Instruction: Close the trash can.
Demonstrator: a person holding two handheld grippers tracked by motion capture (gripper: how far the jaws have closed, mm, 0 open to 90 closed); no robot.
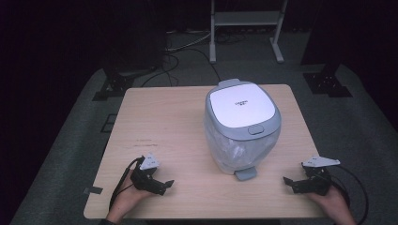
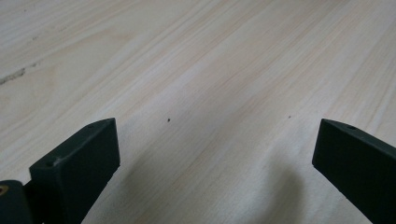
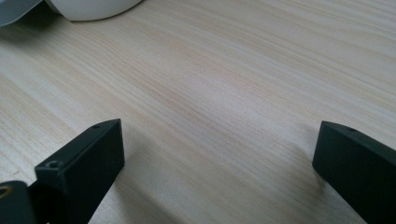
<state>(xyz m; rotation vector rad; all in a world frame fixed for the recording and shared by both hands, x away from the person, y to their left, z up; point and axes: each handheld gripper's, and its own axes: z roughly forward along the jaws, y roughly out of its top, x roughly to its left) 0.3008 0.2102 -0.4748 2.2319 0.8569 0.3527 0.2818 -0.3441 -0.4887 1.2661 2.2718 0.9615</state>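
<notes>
A pale grey pedal bin point(image 1: 242, 126) with a white lid, shut, stands on the wooden table point(image 1: 159, 122), right of centre, its foot pedal point(image 1: 246, 174) facing the near edge. My left gripper point(image 1: 162, 186) rests near the front left corner, held by a hand, its jaws open over bare wood point(image 2: 215, 126). Near the front right corner my right gripper point(image 1: 291, 184) lies in the other hand, open with nothing between its jaws point(image 3: 217, 149). The bin's base point(image 3: 88, 8) and pedal edge point(image 3: 14, 11) sit at the top left of the right gripper view.
A clear liner bag shows through the bin's wall. Beyond the table lie grey carpet, cables point(image 1: 187, 51), black stand feet point(image 1: 112, 86) and a white frame point(image 1: 246, 28). Bare wood stretches left of the bin.
</notes>
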